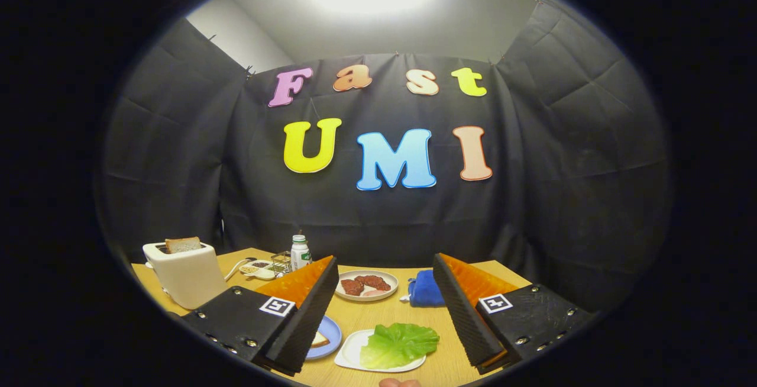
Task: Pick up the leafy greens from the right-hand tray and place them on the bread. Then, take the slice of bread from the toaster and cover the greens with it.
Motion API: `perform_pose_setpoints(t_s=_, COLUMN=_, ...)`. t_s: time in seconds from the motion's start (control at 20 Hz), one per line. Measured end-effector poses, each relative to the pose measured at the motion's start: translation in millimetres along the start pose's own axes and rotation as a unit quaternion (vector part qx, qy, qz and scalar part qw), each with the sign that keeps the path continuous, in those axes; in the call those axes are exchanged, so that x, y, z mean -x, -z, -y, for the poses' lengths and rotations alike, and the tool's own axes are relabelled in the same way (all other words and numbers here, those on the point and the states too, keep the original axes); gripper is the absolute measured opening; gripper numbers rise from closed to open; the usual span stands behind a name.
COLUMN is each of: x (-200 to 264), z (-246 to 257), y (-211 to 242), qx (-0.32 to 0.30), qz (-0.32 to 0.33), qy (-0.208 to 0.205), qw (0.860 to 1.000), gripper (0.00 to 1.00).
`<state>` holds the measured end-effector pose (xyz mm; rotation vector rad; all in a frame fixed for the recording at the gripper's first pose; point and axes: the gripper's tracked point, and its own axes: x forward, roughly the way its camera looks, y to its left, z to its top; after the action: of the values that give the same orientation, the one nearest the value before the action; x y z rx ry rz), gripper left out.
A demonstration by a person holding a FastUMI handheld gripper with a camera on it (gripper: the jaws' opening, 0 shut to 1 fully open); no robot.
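My gripper (384,283) is open, its two orange and black fingers held wide apart above the wooden table (384,316), with nothing between them. Below the gap lies a green lettuce leaf (397,344) on a white tray (350,351). Left of it, partly hidden by the left finger (307,298), a slice of bread (320,339) rests on a blue plate (329,334). Further left stands a white toaster (188,274) with another slice of bread (183,244) sticking up out of its slot.
A white plate with pieces of meat (366,285) sits beyond the fingers. A blue cloth (424,289) lies right of it. A small white bottle (300,252), a wire rack and a small dish (258,268) stand at the back. A fingertip (400,383) shows at the near edge.
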<state>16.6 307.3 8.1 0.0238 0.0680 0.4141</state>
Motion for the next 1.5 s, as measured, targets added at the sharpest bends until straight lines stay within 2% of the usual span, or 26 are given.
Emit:
perform_pose_setpoints(t_s=0.45, x=-22.7, z=1.2, y=31.4, qx=0.035, qz=-0.028, qy=0.017, qw=0.999, gripper=0.97)
perform_pose_setpoints(t_s=0.7, x=-35.2, z=10.8, y=74.9, qx=0.048, qz=-0.084, qy=0.031, qw=0.995, gripper=0.98)
perform_pose_setpoints(t_s=1.2, x=-44.5, z=22.2, y=183.8, qx=0.057, qz=-0.238, qy=0.032, qw=0.969, gripper=0.98)
perform_pose_setpoints(t_s=1.45, x=-48.7, z=22.4, y=218.3, qx=0.072, qz=-0.292, qy=0.023, qw=0.954, gripper=0.96)
perform_pose_setpoints(t_s=1.5, x=-49.2, z=22.2, y=219.8, qx=0.064, qz=-0.291, qy=0.022, qw=0.954, gripper=0.97)
